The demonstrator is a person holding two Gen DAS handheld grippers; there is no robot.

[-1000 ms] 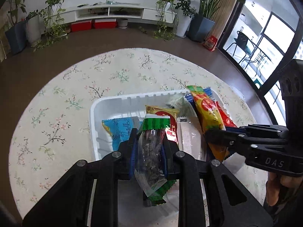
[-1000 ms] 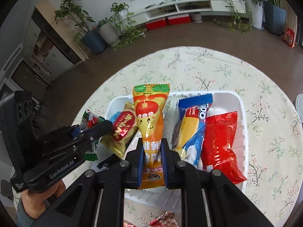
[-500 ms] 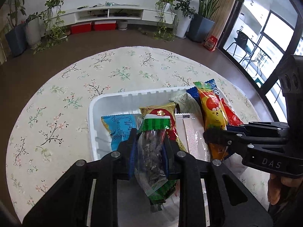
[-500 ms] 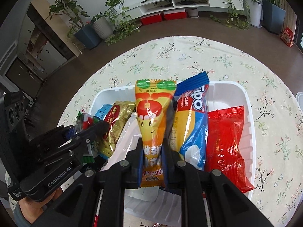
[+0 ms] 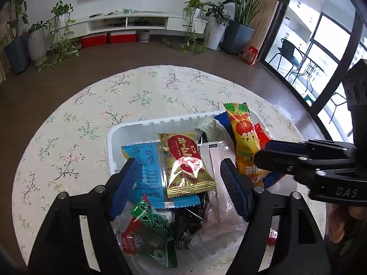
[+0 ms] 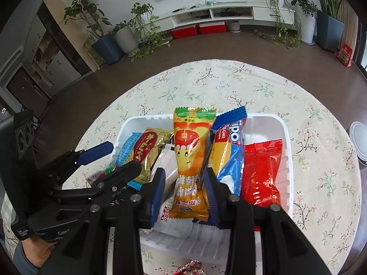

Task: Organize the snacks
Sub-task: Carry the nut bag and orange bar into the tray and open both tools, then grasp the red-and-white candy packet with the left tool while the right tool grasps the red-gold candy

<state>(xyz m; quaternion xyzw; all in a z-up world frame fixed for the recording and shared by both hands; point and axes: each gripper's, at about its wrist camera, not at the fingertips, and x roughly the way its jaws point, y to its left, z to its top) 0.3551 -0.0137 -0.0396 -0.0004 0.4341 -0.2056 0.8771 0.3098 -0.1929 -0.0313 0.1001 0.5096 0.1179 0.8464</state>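
Observation:
A white tray (image 5: 160, 122) (image 6: 286, 137) on the flowered round table holds several snack packets. My left gripper (image 5: 179, 185) (image 6: 114, 162) has its jaws opening wide with nothing between the pads. A green-topped packet (image 5: 149, 236) lies loose below it at the tray's near end. Under the jaws lie a blue packet (image 5: 144, 169) and a gold and red packet (image 5: 185, 160) (image 6: 146, 153). My right gripper (image 6: 183, 194) (image 5: 263, 151) has its jaws opening. An orange packet (image 6: 190, 160) (image 5: 245, 142) stands upright between them, and the pads are clear of it.
A blue and yellow cake packet (image 6: 229, 155) and a red packet (image 6: 261, 171) fill the tray's right side. A clear packet (image 5: 215, 171) lies mid-tray. A lidded container (image 6: 357, 142) sits at the table's right edge. A red wrapper (image 6: 192, 268) lies in front of the tray.
My left jaws opened and the green-topped packet dropped to the tray's near end. My right jaws parted from the orange packet, which stays standing in the tray.

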